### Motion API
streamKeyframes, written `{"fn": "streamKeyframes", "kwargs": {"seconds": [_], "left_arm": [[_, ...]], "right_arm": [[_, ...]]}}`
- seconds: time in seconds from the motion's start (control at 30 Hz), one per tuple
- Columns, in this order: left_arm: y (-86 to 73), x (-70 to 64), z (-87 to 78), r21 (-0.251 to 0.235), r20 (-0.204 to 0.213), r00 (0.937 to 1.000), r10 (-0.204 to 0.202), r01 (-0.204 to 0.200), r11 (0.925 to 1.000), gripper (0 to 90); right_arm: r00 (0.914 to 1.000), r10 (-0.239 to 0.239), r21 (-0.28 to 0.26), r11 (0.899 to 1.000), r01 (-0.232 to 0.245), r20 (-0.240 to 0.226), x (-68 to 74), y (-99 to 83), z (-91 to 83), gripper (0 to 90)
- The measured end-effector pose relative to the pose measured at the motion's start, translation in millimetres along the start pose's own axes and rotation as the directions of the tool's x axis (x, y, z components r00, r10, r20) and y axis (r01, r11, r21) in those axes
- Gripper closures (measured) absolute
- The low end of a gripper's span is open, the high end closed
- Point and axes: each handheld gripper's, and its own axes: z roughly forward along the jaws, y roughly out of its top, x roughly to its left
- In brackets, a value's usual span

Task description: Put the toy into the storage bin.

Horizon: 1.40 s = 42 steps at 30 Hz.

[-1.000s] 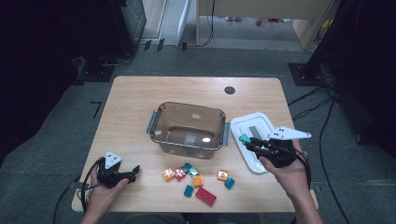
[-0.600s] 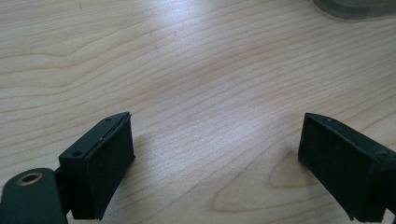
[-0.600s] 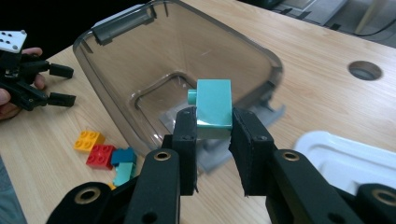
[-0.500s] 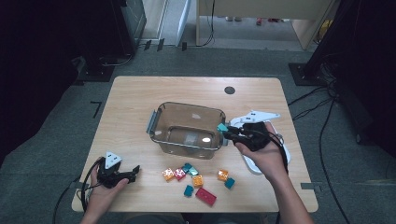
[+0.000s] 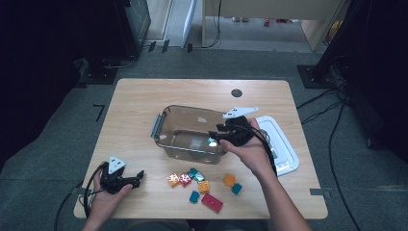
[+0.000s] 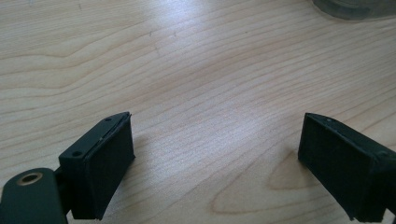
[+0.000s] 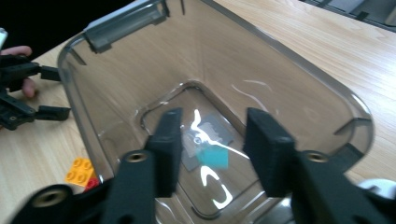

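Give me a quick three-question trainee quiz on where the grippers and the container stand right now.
1. True or false: the left gripper is clamped on a red brick.
2. Fill in: in the high view, the white lid lies flat on the table on the ___ side of the clear bin.
3. Pick one: the right gripper, jaws apart, is held over A) the white lid, B) the clear bin, C) the floor.

Key: 1 false, its jaws are wide apart over bare wood; 2 right; 3 B.
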Motion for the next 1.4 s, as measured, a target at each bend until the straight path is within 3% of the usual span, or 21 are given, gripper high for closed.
{"fn": "streamKeyframes", "kwargs": {"seconds": [0.13, 0.33, 0.6, 0.97, 1.13, 1.4], "left_arm": [[0.0, 0.0, 0.0, 0.0, 0.0, 1.0, 0.0, 0.0, 1.0, 10.3], [0.0, 0.0, 0.0, 0.0, 0.0, 1.0, 0.0, 0.0, 1.0, 10.3], [0.0, -0.1, 0.0, 0.0, 0.0, 1.0, -0.001, 0.001, 1.0, 10.2], [0.0, -0.1, -0.1, 0.001, 0.0, 1.0, -0.001, 0.001, 1.0, 10.3], [0.0, 0.0, -0.2, 0.002, 0.0, 1.0, 0.001, -0.001, 1.0, 10.3], [0.0, 0.0, -0.1, 0.002, 0.0, 1.0, 0.001, -0.001, 1.0, 10.3]], "right_arm": [[0.9994, 0.027, -0.033, 0.999, -0.028, -0.019, 2.4, -3.2, -6.3, 44.5], [0.9996, 0.021, -0.063, 0.998, -0.022, -0.018, 3.3, -9.5, -27.8, 35.2], [0.9987, 0.051, -0.058, 0.997, -0.051, -0.006, -0.9, -31.5, -50.0, 1.0], [0.9925, 0.111, -0.052, 0.993, -0.109, 0.051, -13.9, -78.1, -70.4, 0.0], [0.9892, 0.126, -0.018, 0.992, -0.125, 0.075, -16.8, -107.1, -68.7, 0.0], [0.9901, 0.125, -0.004, 0.992, -0.125, 0.065, -13.1, -131.7, -63.5, 0.0]]}}
